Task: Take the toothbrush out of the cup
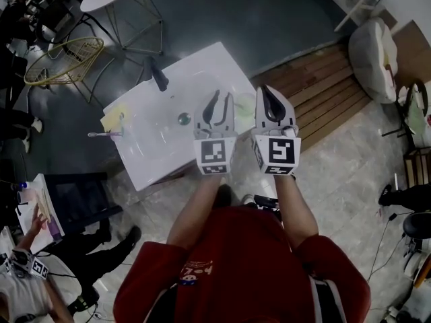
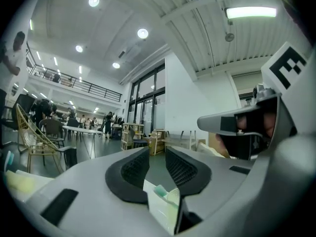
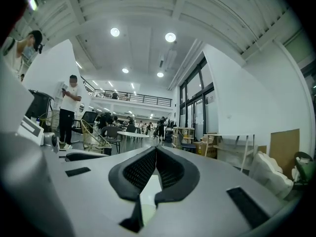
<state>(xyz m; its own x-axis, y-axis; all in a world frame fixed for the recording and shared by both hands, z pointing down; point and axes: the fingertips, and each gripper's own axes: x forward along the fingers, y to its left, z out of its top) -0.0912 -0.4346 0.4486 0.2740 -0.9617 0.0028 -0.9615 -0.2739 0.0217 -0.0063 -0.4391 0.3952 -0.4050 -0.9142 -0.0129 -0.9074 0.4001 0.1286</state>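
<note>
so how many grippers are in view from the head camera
2. The left gripper, jaws apart, is over the white sink; the right gripper, jaws together, is just to its right. None seem hidden.

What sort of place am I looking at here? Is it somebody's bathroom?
Probably not: it looks like a big open hall or workshop. A white washbasin stands alone on the floor, a railed balcony runs under a high ceiling with round lights, and a yellow wire chair stands nearby.

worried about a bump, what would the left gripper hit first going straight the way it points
The way looks free: the left gripper points out level above the sink, toward far-off shelves; depth is unclear.
</note>
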